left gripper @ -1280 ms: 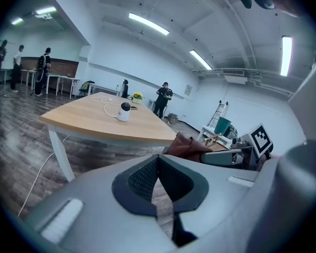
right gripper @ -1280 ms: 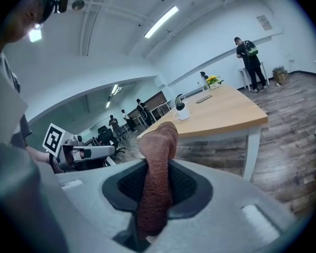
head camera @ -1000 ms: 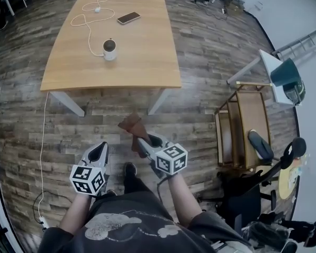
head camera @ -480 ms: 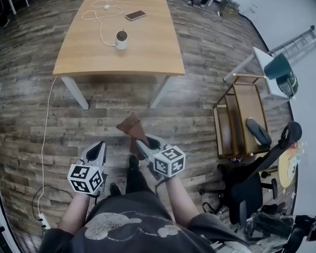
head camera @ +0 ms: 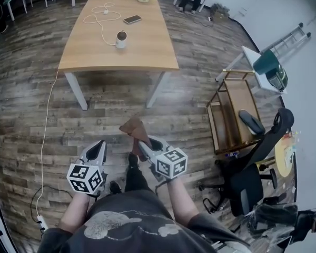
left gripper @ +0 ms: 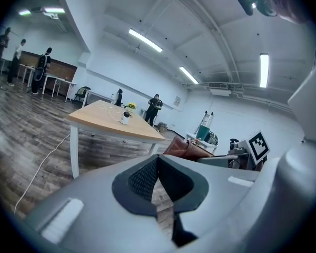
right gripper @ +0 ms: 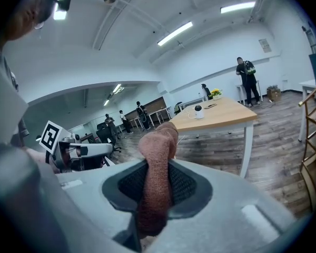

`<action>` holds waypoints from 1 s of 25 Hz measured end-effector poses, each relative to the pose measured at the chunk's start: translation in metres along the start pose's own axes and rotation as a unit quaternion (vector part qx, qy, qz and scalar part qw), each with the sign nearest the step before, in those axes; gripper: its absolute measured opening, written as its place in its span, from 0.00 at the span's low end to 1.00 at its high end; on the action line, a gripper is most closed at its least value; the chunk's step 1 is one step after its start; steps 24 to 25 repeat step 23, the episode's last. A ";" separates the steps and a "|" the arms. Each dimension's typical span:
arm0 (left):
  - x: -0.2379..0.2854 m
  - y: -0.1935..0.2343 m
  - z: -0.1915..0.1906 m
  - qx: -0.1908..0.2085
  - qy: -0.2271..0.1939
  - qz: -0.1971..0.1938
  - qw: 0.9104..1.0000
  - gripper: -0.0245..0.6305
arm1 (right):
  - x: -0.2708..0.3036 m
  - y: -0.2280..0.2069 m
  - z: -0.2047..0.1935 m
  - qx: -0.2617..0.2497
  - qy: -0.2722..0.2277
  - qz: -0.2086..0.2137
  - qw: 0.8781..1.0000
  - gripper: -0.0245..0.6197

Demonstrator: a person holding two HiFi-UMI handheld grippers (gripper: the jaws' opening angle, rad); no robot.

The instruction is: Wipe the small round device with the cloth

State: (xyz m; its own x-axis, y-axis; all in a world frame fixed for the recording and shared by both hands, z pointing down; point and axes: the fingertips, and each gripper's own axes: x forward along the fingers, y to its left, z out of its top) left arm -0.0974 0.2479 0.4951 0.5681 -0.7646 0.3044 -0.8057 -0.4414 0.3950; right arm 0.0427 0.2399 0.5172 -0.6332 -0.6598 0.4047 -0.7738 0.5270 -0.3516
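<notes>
The right gripper (head camera: 142, 142) is clamping its fingers on a brown cloth (head camera: 132, 126), which is bunching up soft and light above them and should be moulding easily round curves. The left gripper (head camera: 98, 149) is pressing its fingers together on nothing. The small round device (head camera: 121, 39) is standing on the tabletop (head camera: 147, 51) at twelve o'clock, well apart from both grippers, a white cable (head camera: 101, 28) running to it. It is probably light and tippy, so bracing its lower body looks wise.

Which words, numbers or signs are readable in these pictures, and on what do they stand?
No text is readable.
Cubes on left gripper and right gripper: square patterns only, no letters.
Wall sign: too small to read.
Shirt print: no letters visible.
</notes>
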 end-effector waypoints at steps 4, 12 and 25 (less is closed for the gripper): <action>-0.016 -0.007 -0.005 0.005 0.000 -0.008 1.000 0.06 | -0.018 0.011 -0.010 -0.002 0.000 -0.014 1.000 0.15; -0.029 -0.022 -0.014 0.006 -0.001 -0.017 1.000 0.06 | -0.043 0.013 -0.016 -0.006 -0.009 -0.037 0.999 0.15; -0.024 -0.055 -0.001 0.002 -0.028 0.017 0.999 0.06 | -0.065 -0.007 -0.002 -0.026 -0.003 -0.013 1.000 0.15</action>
